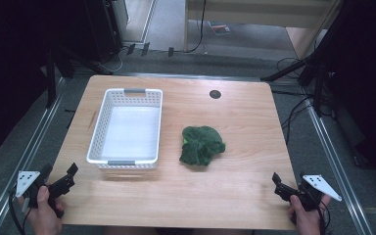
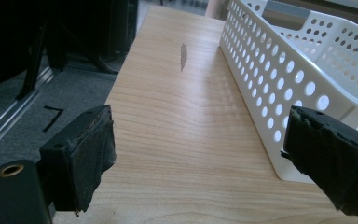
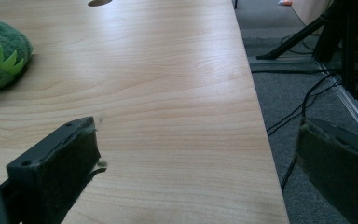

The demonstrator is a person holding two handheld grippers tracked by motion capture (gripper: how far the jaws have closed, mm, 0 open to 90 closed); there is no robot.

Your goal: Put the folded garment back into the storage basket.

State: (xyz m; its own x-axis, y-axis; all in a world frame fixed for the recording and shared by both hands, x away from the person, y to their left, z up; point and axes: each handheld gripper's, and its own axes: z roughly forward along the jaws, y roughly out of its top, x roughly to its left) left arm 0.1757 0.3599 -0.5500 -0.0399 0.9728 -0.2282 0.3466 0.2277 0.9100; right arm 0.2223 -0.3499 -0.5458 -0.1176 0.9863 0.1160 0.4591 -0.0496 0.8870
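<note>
A green plush toy point(image 1: 202, 145) lies on the wooden table point(image 1: 240, 122), right of centre; its edge with light green spikes shows at the left of the right gripper view point(image 3: 0, 56). Left of it stands a white perforated basket point(image 1: 126, 128), nothing inside; its side wall runs along the right of the left gripper view point(image 2: 279, 74). My left gripper point(image 1: 63, 180) is held at the table's front left corner, open, with only bare wood between its jaws. My right gripper point(image 1: 281, 185) is held at the front right corner, open, holding nothing.
A small dark round hole point(image 1: 215, 94) sits near the table's far edge. A dark scuff point(image 2: 183, 56) marks the wood left of the basket. Grey floor with cables and black stand legs point(image 1: 318, 73) surrounds the table.
</note>
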